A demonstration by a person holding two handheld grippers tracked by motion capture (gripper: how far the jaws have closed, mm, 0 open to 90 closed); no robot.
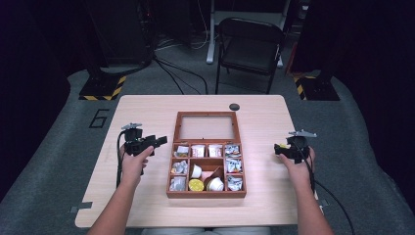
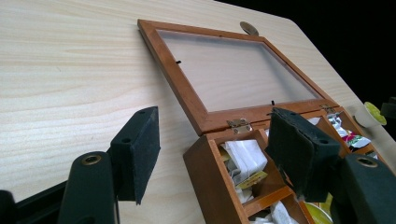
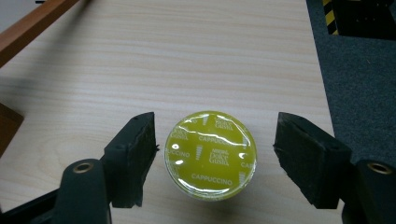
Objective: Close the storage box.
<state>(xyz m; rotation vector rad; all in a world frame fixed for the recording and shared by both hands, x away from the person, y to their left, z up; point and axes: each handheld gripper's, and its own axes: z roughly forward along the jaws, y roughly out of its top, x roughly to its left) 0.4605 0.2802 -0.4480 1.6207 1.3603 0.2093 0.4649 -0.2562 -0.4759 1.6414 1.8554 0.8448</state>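
Foam-padded black jaws of the right gripper (image 3: 212, 158) stand apart on either side of a coffee capsule (image 3: 210, 155), a gap on each side, so nothing presses on it. The capsule sits on the pale wood-grain table (image 3: 196, 56), well to the right of the wooden box (image 1: 206, 161), its glossy yellow-green foil lid facing up with "Cappuccino" printed across it. It is likely light and fairly stiff at its round rim, but the thin foil top could dent or puncture, and the smooth side wall may slip; a grip across the rim's widest part, pads square to the sides, looks safest. The left gripper (image 2: 212, 154) hangs just left of the box with its jaws also apart, holding nothing, one pad over the box's near corner. The box is reddish-brown varnished timber with small brass hinges, split into compartments holding crinkly silver sachets, white paper packets and more capsules. Its lid (image 1: 206, 126), a wooden frame around a clear pane, lies flat open on the table behind the box.
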